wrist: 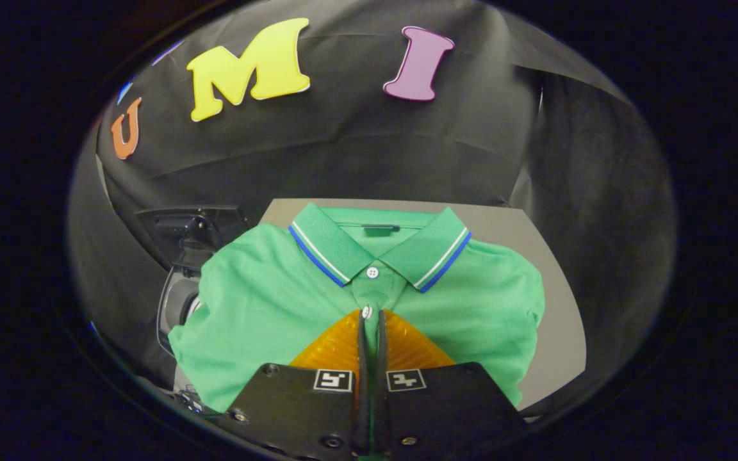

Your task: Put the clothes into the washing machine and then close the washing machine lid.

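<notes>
- A grey table [555,301] stands in a black-draped booth; a green polo shirt [266,307] lies folded on it, collar at 12 o'clock from the fingers.
- The gripper [369,317] has its fingers almost together, pinching the placket fabric.
- The washing machine [183,282], lid raised, sits at 10 o'clock, partly under the shirt's sleeve.
- Risk, as I judge it: so thin a pinch may slip, or the lifted shirt may unfold and snag the machine's rim.
</notes>
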A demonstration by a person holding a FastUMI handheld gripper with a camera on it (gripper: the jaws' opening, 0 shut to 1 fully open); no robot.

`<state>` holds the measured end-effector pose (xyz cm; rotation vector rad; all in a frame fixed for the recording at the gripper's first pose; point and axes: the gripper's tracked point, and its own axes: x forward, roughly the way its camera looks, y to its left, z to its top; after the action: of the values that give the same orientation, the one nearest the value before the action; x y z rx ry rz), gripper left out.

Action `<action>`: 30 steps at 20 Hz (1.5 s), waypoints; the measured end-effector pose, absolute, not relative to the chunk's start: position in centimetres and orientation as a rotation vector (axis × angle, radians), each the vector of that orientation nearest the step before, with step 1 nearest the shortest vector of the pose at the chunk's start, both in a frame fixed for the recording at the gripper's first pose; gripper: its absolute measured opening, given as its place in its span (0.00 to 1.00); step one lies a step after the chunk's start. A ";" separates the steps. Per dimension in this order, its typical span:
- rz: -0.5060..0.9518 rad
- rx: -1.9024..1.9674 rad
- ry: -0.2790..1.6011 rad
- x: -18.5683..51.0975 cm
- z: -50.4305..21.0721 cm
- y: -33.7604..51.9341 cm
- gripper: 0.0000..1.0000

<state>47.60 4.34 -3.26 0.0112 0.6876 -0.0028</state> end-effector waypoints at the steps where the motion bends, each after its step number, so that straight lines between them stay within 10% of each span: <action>1: 0.000 0.030 0.688 47.4 -3.3 4.4 0.06; 30: 0.333 0.194 -0.015 36.7 26.1 21.2 0.04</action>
<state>36.74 21.17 26.09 0.1942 -0.0149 0.3333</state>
